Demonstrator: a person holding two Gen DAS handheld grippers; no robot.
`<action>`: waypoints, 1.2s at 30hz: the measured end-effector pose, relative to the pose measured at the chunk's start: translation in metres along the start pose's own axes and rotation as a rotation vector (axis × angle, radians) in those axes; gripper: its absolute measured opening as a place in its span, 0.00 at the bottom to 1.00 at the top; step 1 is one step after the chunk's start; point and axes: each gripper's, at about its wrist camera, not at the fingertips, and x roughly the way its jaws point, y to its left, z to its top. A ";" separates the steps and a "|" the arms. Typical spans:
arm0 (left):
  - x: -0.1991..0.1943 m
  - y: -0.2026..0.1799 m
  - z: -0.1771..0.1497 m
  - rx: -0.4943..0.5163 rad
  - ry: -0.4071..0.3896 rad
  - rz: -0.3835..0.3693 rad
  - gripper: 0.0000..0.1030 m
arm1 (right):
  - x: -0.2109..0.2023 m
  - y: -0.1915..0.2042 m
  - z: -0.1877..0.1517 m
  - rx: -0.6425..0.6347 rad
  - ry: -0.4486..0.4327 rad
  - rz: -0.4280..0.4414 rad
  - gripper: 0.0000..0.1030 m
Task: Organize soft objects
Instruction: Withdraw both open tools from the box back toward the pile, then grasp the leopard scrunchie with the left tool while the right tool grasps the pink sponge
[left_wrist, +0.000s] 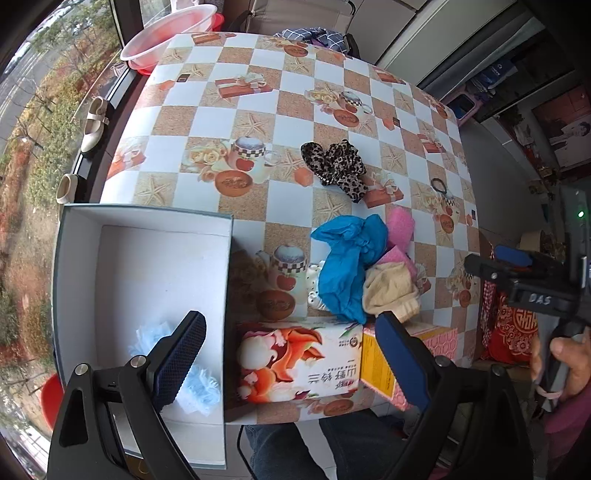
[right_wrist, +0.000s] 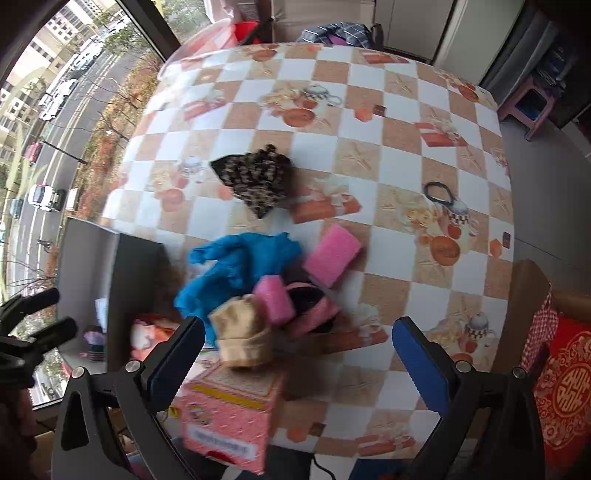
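A lived-in home, upstairs by a street-facing window

Table wears a checkered teacup-print oilcloth; beside it, shoes on the windowsill, plastic basins at its far corner; a red embroidered cushion at its near edge.

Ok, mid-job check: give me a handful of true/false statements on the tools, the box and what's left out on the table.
1. The left tool is open and holds nothing. True.
2. The white box has no soft item in it yet. False: a light blue frilly piece already lies inside, near the left tool's finger.
3. The leopard-print fabric lies on the table apart from the pile. True.
4. The right tool is shut on the blue cloth. False: it is open and holds nothing; the cloth lies in the pile.
5. The black hair tie is in the box. False: it lies on the tablecloth, on the right side.
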 end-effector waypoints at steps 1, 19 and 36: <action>0.005 -0.005 0.008 -0.007 0.007 0.004 0.92 | 0.012 -0.010 0.002 -0.001 0.014 -0.016 0.99; 0.126 -0.066 0.125 -0.006 0.179 0.122 0.92 | 0.150 -0.010 0.037 -0.418 0.132 -0.027 0.99; 0.194 -0.060 0.167 -0.176 0.199 0.169 0.92 | 0.124 -0.164 0.043 0.321 0.096 0.114 0.99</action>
